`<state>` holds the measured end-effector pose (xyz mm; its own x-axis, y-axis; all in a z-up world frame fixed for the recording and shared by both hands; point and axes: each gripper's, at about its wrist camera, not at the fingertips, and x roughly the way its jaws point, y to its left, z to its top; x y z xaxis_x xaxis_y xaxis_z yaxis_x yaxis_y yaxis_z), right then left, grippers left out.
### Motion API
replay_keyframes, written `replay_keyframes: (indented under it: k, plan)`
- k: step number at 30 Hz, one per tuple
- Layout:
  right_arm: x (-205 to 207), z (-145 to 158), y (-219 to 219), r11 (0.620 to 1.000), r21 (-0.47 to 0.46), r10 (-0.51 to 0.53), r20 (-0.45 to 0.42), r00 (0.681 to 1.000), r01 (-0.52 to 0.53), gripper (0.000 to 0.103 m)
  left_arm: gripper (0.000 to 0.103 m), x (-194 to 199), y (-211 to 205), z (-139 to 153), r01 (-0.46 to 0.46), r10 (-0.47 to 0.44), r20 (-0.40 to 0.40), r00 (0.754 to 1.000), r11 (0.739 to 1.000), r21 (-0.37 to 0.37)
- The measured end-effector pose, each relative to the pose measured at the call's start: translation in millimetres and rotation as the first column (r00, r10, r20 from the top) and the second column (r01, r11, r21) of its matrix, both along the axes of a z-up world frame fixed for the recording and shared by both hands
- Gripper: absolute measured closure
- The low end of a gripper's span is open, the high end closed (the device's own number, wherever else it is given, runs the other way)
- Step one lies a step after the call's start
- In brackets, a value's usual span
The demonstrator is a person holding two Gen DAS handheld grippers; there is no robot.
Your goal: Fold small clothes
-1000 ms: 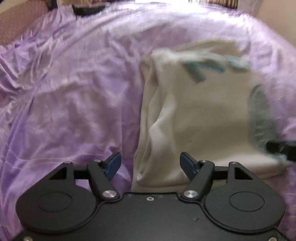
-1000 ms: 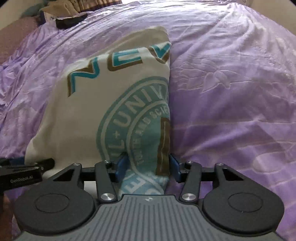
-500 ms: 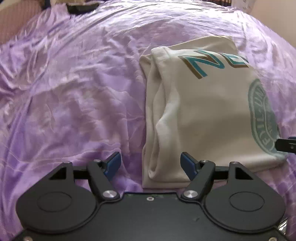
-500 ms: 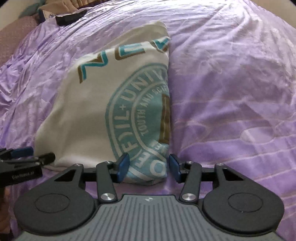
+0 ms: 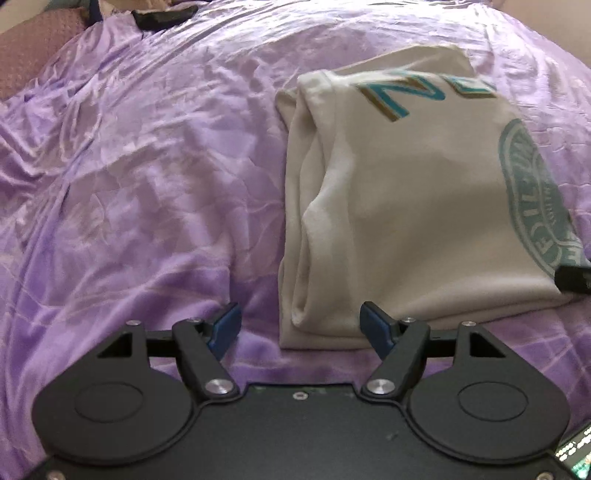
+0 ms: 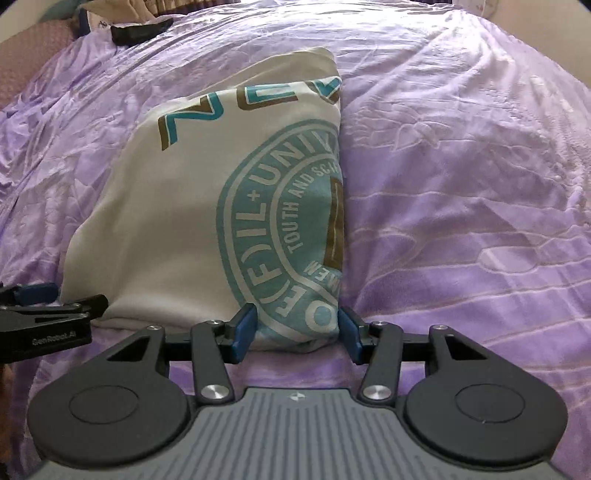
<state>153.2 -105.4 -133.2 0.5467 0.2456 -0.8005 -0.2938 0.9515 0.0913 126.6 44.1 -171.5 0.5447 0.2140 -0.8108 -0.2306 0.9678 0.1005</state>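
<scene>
Purple bedspread (image 5: pixel 147 184), wrinkled; dark object (image 6: pixel 140 31) at far edge.

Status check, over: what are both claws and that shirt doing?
Left gripper open at shirt's near-left corner. Right gripper open, straddling its near-right corner. Shirt folded narrow on purple bedspread. Nothing in the way.

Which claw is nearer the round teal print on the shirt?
Right. The right claw straddles the shirt corner bearing the round teal print; the left claw sits at the opposite plain corner.
</scene>
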Motion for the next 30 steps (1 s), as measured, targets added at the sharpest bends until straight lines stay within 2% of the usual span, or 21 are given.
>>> replay_keyframes:
  k: [3, 5, 6, 8, 9, 11, 14, 16, 18, 19, 23, 27, 30]
  plan:
    - [1.6, 11.9, -4.9, 0.999, 0.037, -0.008, 0.014, 1.0, 0.008, 0.044, 0.03, -2.4, -5.8, 11.4, 0.027, -0.028, 0.034, 0.999, 0.999, 0.019]
    - [3.5, 17.6, -5.0, 0.999, 0.04, -0.011, 0.04, 0.999, 0.009, 0.04, 0.03, 0.9, -9.1, 14.9, 0.027, -0.029, 0.046, 0.999, 0.999, 0.036]
    - [5.2, 17.7, -3.3, 1.0, 0.027, -0.013, 0.051, 0.999, 0.012, 0.036, 0.03, 3.8, -8.8, 10.6, 0.019, -0.02, 0.031, 0.999, 0.999, 0.04]
    - [10.0, 9.6, 0.3, 1.0, 0.003, -0.013, 0.044, 0.999, 0.013, 0.032, 0.028, 12.4, -6.5, -12.6, 0.018, -0.016, -0.048, 0.999, 0.999, 0.03]
    - [13.4, 1.9, 1.7, 1.0, -0.007, -0.011, 0.019, 1.0, 0.011, 0.031, 0.028, 11.1, -5.3, -18.8, 0.035, -0.034, -0.036, 0.999, 0.999, 0.026]
    - [17.1, -11.7, -2.7, 0.999, 0.017, -0.027, -0.009, 1.0, 0.027, 0.031, 0.029, 5.9, -3.1, -3.8, 0.081, -0.08, -0.01, 0.997, 0.996, 0.039]
    - [9.5, 4.6, -10.8, 0.996, 0.091, 0.019, 0.03, 0.999, -0.022, 0.033, 0.03, 10.2, 7.8, 23.7, 0.068, -0.074, 0.06, 0.995, 0.994, 0.086]
    - [11.8, 22.4, -13.4, 0.992, 0.1, 0.061, 0.098, 0.993, -0.071, 0.025, 0.03, 30.4, 21.2, 25.7, 0.052, -0.054, 0.06, 0.997, 0.998, 0.034]
    - [26.7, 31.3, -14.2, 0.996, 0.072, 0.039, 0.134, 0.99, -0.049, 0.017, 0.03, 50.0, 32.5, 21.3, 0.028, -0.026, 0.053, 0.998, 0.999, -0.042]
    - [35.7, 31.4, -15.2, 0.997, 0.068, 0.027, 0.136, 0.99, -0.036, 0.017, 0.03, 57.8, 38.8, 18.7, 0.019, -0.013, 0.063, 0.998, 0.995, -0.093]
    - [74.1, 20.4, -24.3, 0.989, 0.119, -0.097, 0.086, 0.992, 0.086, 0.018, 0.029, 84.9, 33.2, 11.3, 0.016, -0.006, 0.073, 0.997, 0.99, -0.139]
    - [99.0, 0.3, -13.3, 0.988, 0.144, -0.061, 0.035, 0.998, 0.056, 0.018, 0.027, 103.6, 36.8, 5.4, 0.0, 0.013, 0.075, 0.997, 0.986, -0.166]
    - [108.5, -8.3, -7.3, 0.992, 0.121, -0.047, 0.025, 0.999, 0.043, 0.01, 0.027, 100.0, 52.9, 4.1, -0.036, 0.064, 0.11, 0.992, 0.969, -0.244]
